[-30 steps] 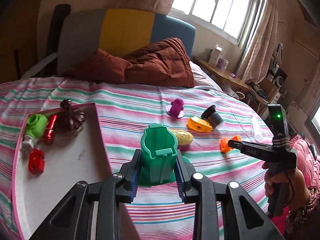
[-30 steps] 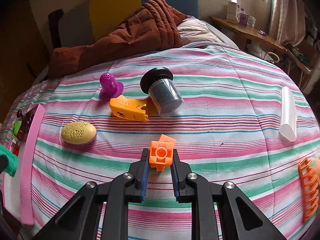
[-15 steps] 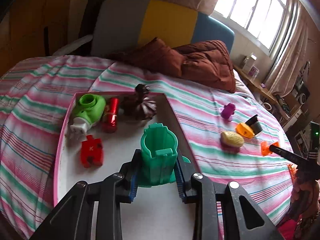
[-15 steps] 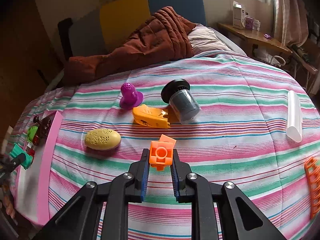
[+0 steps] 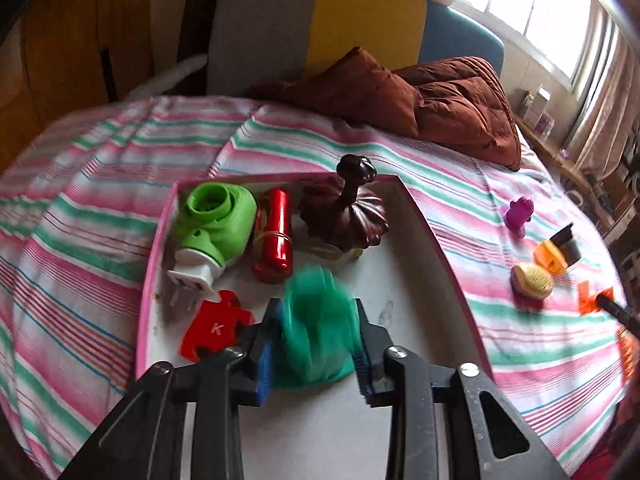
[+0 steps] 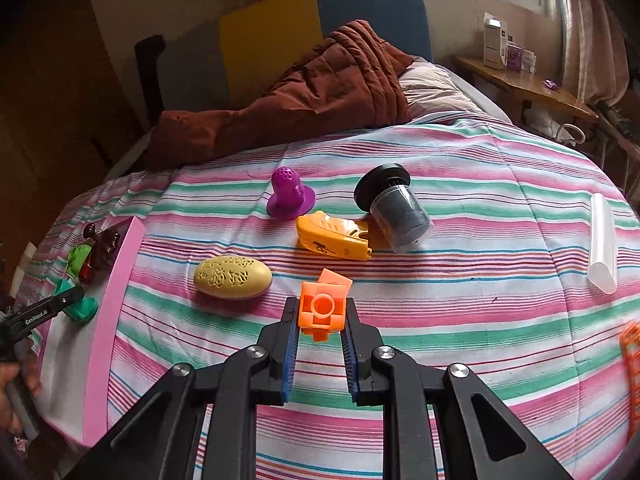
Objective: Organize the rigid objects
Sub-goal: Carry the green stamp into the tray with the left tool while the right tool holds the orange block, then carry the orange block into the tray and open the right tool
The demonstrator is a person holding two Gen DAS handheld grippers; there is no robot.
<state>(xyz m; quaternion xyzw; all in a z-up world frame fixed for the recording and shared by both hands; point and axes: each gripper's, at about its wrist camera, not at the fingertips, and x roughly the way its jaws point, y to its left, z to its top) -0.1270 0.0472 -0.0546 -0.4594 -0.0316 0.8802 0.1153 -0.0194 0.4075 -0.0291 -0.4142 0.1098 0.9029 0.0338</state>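
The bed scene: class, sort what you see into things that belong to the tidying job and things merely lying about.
Job:
pink tray
green toy between the left tongs
orange block in the right tongs
yellow oval
purple piece

Lying about:
brown quilt
boxes on the shelf

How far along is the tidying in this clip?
Partway. The pink tray already holds a green plug-in, red tube, brown lid and red puzzle piece. The left gripper is releasing a green bin there; the right gripper holds an orange block. Several items remain on the bed.
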